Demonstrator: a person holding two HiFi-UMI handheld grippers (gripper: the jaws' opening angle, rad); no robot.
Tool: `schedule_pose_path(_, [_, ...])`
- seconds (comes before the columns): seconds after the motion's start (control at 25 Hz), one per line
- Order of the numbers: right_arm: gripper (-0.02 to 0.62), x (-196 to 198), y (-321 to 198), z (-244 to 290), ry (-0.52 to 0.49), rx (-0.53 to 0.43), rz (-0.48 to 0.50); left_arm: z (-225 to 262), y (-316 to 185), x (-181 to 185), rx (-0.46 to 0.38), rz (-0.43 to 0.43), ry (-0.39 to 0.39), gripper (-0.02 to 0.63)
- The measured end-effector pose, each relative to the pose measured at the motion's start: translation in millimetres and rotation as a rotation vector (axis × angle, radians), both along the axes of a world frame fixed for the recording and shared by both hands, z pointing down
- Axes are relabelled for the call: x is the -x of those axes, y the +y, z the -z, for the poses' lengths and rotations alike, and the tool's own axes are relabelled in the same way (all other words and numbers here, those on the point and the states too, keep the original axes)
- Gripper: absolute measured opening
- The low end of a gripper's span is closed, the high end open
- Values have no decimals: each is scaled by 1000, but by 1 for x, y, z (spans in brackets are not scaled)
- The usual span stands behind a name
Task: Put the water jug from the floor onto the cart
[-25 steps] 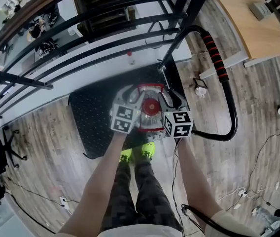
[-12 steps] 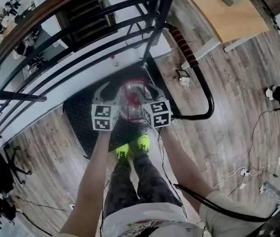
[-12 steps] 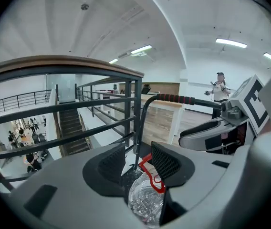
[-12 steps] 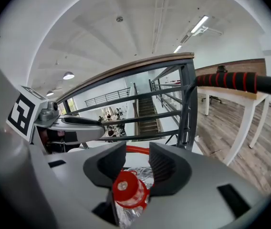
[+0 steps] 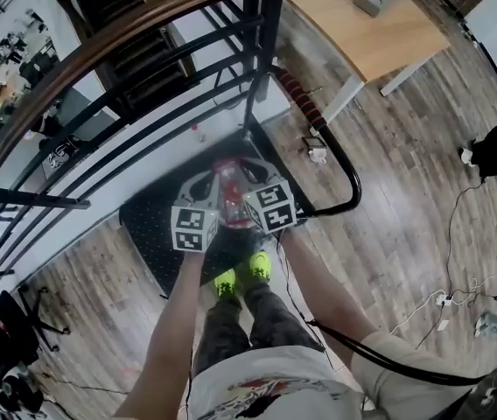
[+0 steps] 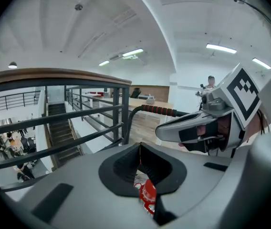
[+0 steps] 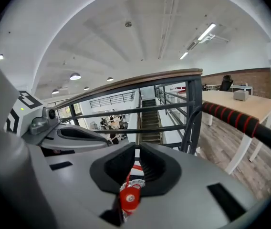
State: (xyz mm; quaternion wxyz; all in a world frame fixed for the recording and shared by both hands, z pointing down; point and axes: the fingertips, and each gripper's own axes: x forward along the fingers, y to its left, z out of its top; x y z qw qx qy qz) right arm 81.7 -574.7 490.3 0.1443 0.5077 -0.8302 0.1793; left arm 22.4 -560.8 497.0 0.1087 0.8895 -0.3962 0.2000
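I see the dark railing (image 5: 100, 55) with its wooden top rail running past the cart (image 5: 148, 226). The cart's black deck lies on the plank floor (image 5: 406, 217), and its handle (image 5: 346, 169) carries red grips. The water jug (image 5: 231, 195) sits upright on that deck, between my two tools. My left gripper (image 6: 139, 148) has just been closing and its jaws now meet with nothing between them. My right gripper (image 7: 135, 150) is the same, tips together and empty. Each looks down past its jaws at the jug's red cap (image 7: 128, 199)
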Motion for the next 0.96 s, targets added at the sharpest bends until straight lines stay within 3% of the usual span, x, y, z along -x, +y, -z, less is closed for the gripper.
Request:
schedule_pose_path(0.4, [34,2,35,56,-22,-48,-9,54,30,-7,-23,5,21,11])
schedule_pose_path(0.96, [32,5,52,84,-21,-94,39,68,44,-12,-53,59,27,11])
